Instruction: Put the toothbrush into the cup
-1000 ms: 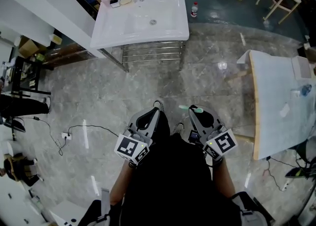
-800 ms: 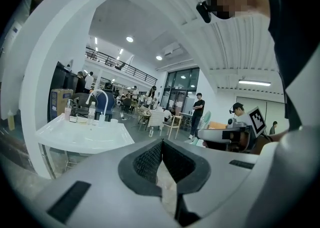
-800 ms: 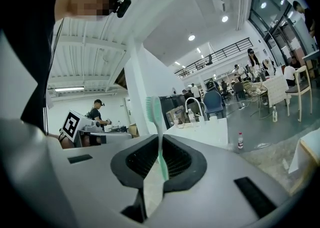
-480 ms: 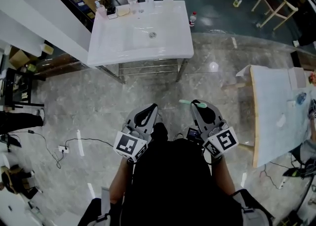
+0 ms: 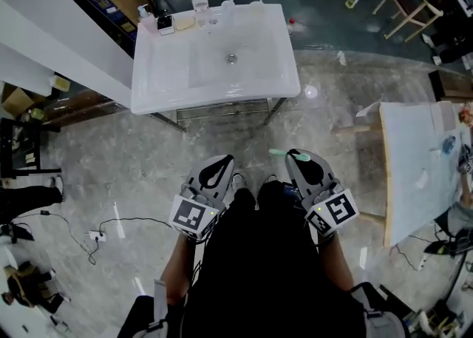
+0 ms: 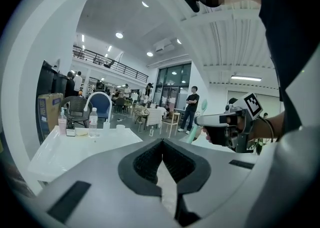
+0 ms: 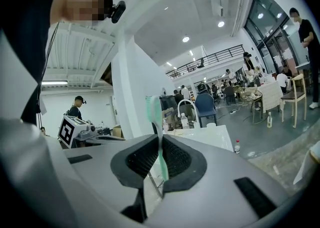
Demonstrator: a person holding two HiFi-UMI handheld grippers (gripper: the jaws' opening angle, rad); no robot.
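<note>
A pale green toothbrush (image 5: 278,154) sticks out to the left of my right gripper (image 5: 298,157), which is shut on its handle. In the right gripper view the toothbrush (image 7: 156,122) stands upright between the closed jaws, head up. My left gripper (image 5: 216,174) is held level beside it, shut with nothing in it (image 6: 161,146). Ahead stands a white washstand (image 5: 170,85) with a curved tap. Two small cups, a clear cup (image 5: 227,9) and a white cup (image 5: 255,6), stand on its back edge, far from both grippers. The same two show as a clear cup (image 6: 107,124) and a white cup (image 6: 120,126) in the left gripper view.
A water bottle (image 5: 199,0), a pink pump bottle (image 5: 145,18) and a soap dish (image 5: 184,24) line the washstand's back. A white-topped table (image 5: 414,174) stands at the right. A cable and power strip (image 5: 96,235) lie on the floor at the left. People stand in the hall beyond.
The washstand has come closer and lower in the head view as the person walks toward it. Both grippers keep the same pose, the toothbrush still gripped.
</note>
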